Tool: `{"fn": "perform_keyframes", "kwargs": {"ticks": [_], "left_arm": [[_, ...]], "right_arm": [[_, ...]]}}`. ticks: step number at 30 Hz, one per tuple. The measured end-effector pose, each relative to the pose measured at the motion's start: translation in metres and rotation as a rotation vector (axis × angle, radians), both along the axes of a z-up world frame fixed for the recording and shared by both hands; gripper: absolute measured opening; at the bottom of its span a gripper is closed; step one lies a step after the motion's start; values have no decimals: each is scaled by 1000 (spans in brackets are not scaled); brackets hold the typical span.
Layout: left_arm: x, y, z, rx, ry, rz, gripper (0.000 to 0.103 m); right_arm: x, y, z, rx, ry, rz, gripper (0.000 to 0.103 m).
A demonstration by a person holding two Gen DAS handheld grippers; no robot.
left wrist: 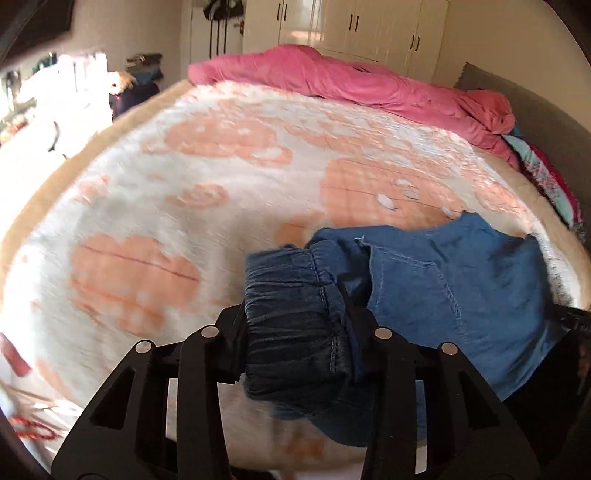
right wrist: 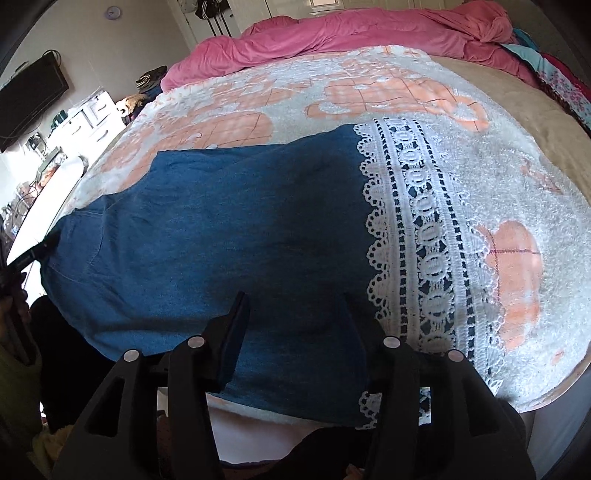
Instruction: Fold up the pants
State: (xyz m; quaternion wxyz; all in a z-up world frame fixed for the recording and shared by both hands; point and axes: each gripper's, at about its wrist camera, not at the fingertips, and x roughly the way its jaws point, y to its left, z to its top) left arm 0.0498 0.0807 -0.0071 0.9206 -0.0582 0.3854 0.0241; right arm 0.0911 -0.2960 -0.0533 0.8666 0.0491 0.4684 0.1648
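Observation:
Blue denim pants (right wrist: 221, 229) with a white lace hem (right wrist: 413, 221) lie spread across the bed, hem to the right. My right gripper (right wrist: 295, 314) stands over the near edge of the leg. Its left finger (right wrist: 238, 317) rests on the cloth, its right finger is hidden under the denim, and the jaws stand apart without pinching. In the left wrist view the pants (left wrist: 443, 280) lie at the right, and their gathered elastic waistband (left wrist: 291, 295) is bunched and lifted between the fingers of my left gripper (left wrist: 295, 317), which is shut on it.
The bed carries a white and peach fleece blanket (left wrist: 184, 166) with a rumpled pink duvet (left wrist: 351, 81) along its far side and patterned cloths (left wrist: 554, 177) at the far right. A wardrobe (left wrist: 369, 26) stands behind; white drawers (right wrist: 92, 114) and a wall screen (right wrist: 29, 96) are at the left.

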Motion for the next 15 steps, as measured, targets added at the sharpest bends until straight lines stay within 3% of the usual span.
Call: {"fn": "perform_keyframes", "kwargs": {"ticks": [3,5,6,8,13,15], "left_arm": [[9,11,-23,-48,82,6,36],[12,14,-29,-65,93,35,50],[12,17,-26,-76,88,45,52],[5,20,-19,-98,70,53,54],[-18,8,18,-29,-40,54,55],[-17,-4,36,-6,-80,25,62]], "right_arm": [[0,0,-2,-5,0,9,51],[0,3,-2,-21,-3,12,51],[0,2,-3,-22,-3,13,51],[0,0,-3,-13,-4,14,51],[-5,-2,2,-2,-21,11,51],[-11,2,13,-1,-75,20,51]]}}
